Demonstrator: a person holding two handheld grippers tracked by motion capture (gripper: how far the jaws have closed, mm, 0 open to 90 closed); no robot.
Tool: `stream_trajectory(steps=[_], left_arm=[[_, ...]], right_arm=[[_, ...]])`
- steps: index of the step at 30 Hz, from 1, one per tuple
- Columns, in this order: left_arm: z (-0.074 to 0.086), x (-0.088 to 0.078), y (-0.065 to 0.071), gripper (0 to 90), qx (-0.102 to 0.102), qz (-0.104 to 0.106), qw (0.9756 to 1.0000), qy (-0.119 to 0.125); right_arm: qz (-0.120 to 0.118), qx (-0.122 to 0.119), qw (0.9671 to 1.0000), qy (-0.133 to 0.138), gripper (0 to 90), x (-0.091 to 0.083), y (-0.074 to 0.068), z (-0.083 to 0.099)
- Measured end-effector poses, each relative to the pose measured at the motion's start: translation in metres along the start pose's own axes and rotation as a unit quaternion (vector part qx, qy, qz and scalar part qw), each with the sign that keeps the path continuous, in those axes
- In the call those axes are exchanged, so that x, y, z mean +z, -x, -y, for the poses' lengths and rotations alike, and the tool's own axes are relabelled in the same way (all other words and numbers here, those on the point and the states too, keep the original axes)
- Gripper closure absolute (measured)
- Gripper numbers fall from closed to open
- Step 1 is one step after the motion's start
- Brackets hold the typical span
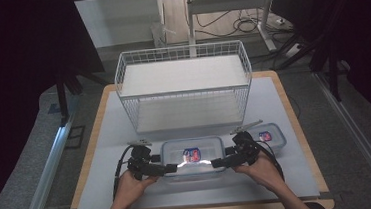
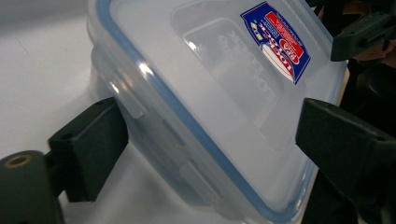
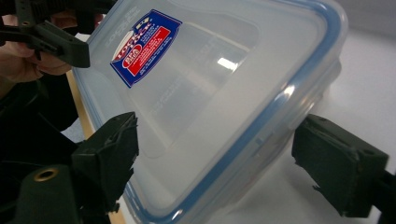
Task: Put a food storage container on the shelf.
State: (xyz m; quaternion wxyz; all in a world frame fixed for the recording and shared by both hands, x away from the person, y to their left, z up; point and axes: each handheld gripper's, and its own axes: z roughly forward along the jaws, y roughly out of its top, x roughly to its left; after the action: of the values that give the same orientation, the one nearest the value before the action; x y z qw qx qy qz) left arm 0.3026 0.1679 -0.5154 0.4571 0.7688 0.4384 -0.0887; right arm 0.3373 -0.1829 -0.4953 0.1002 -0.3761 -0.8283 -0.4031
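Grippers straddle the box (image 1: 193,158): left gripper (image 1: 159,169) at nine o'clock, right gripper (image 1: 218,162) at three; jaws apart, not yet clamped, so we can lift level.

Both forearms are bare, with no sleeve in sight, and each hand carries a black tool: the left gripper (image 1: 167,169) and the right gripper (image 1: 216,163), each topped by a thin grey plate and trailed by a looping black cable. Their jaws are blocky, matt black pads with squared edges. A brass-coloured ring sits in the black body near each gripper's camera.
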Motion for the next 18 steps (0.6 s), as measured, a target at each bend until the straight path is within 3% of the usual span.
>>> stream_trajectory(steps=[3,4,9,11,18], left_arm=[[0.002,-0.007,-0.003,26.7,-0.011,0.010,0.9998,0.014],[0.005,-0.011,-0.001,29.3,-0.005,0.013,0.9997,0.022],[0.011,-0.016,0.004,35.8,-0.001,0.011,0.9994,0.032],[0.015,-0.020,0.003,40.8,-0.006,0.020,0.9989,0.041],[0.023,-0.022,0.004,44.2,-0.009,0.030,0.9979,0.058]], right_arm=[[-0.001,0.003,1.0000,0.008,23.2,-0.004,-0.001,0.002],[-0.005,0.004,0.9998,0.020,30.3,-0.010,0.000,0.004],[-0.015,0.017,0.9990,0.038,39.6,-0.017,0.000,0.009],[-0.027,0.022,0.9983,0.047,47.4,-0.023,0.000,0.013],[-0.033,0.025,0.9975,0.057,50.6,-0.027,-0.002,0.018]])
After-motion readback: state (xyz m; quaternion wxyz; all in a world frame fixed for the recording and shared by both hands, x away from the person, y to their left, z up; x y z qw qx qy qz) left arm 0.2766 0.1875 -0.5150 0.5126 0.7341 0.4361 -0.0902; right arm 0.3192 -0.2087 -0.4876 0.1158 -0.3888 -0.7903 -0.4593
